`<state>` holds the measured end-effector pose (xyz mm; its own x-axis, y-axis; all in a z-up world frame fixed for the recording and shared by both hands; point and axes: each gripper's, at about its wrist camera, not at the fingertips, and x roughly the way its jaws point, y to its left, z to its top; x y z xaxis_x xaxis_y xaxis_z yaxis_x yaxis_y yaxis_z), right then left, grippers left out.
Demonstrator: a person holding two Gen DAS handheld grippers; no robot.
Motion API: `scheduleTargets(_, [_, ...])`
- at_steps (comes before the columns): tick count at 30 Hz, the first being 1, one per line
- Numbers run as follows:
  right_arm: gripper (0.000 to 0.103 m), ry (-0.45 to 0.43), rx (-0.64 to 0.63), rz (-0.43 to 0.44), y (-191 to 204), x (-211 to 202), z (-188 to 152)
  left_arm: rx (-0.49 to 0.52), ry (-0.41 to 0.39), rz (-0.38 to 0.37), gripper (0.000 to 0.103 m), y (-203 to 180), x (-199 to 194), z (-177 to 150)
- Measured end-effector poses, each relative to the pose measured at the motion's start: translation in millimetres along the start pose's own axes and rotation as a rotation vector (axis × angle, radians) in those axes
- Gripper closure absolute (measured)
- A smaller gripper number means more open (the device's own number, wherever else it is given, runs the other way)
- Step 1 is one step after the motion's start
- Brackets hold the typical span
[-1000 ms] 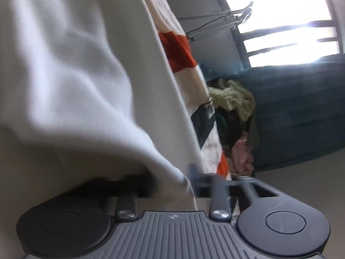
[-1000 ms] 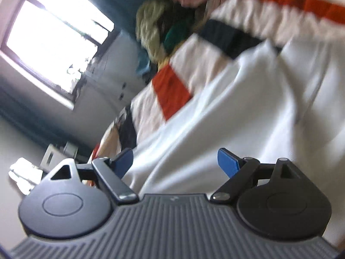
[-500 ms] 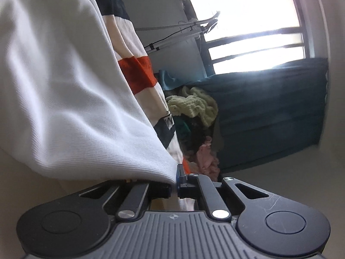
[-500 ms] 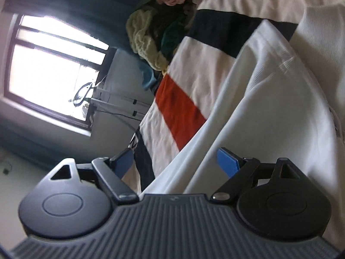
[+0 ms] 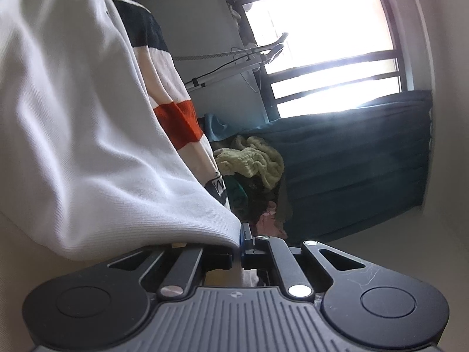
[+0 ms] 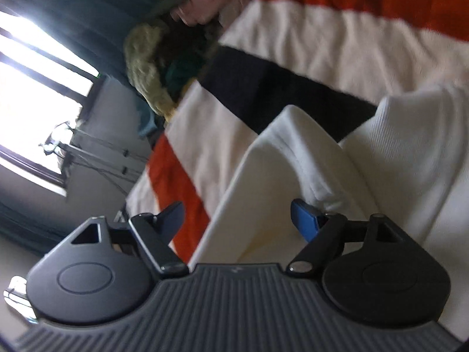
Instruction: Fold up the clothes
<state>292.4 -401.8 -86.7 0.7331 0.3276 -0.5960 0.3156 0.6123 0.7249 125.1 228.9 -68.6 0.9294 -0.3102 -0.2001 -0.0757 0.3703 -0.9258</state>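
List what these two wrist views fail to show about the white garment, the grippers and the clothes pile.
- White garment: its type and full outline, cut off by both views' edges.
- Left gripper: its pads, covered by the pinched hem; only the shut fingers show.
- Right gripper: whether a pad touches the cloth, hidden by a white fold and motion blur.
- Clothes pile: single items, too small, dim and half hidden behind the striped blanket.

The white garment [image 5: 88,135] is a finely ribbed knit cloth, matt and soft-looking, and the striped blanket [image 6: 337,50] under it is a smoother woven cloth. The left gripper [image 5: 241,243] and right gripper [image 6: 236,220] have matt black plastic bodies with ridged grey housings, shiny metal screw heads and smooth blue plastic pads. The yellow-green knit [image 5: 255,158] in the pile looks chunky and rough.
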Motion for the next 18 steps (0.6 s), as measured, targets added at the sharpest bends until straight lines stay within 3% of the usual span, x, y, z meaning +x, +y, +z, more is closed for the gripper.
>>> scheduleTargets(3, [0.041, 0.066, -0.026, -0.093, 8.0, 26.7, 11.4, 0.014, 0.004, 0.012, 0.098, -0.3, -2.2, -1.8])
scheduleTargets(5, [0.082, 0.090, -0.100, -0.175, 23.3, 40.4, 18.2, 0.026, 0.008, 0.021, 0.098, -0.6, -2.7, -3.3])
scheduleTargets(7, [0.094, 0.097, -0.160, -0.235, 37.6, 49.4, 24.4, 0.051, 0.012, 0.033, 0.098, -1.5, -2.0, -5.6])
scheduleTargets(10, [0.096, -0.004, -0.193, -0.176, 69.2, 32.9, 41.4, 0.089, 0.022, 0.045, 0.098, -3.9, 8.3, -8.5])
scheduleTargets(14, [0.098, -0.214, -0.280, 0.067, 140.4, -19.1, 73.1, 0.124, 0.018, 0.021, 0.098, -9.9, 19.9, -11.4])
scheduleTargets(17, [0.098, -0.361, -0.405, 0.176, 175.8, -52.5, 76.8, 0.144, -0.004, -0.033, 0.098, -15.1, 17.3, -15.6])
scheduleTargets(18, [0.098, -0.404, -0.453, 0.169, 176.1, -55.0, 70.8, 0.154, -0.012, -0.050, 0.098, -16.8, 16.0, -17.3])
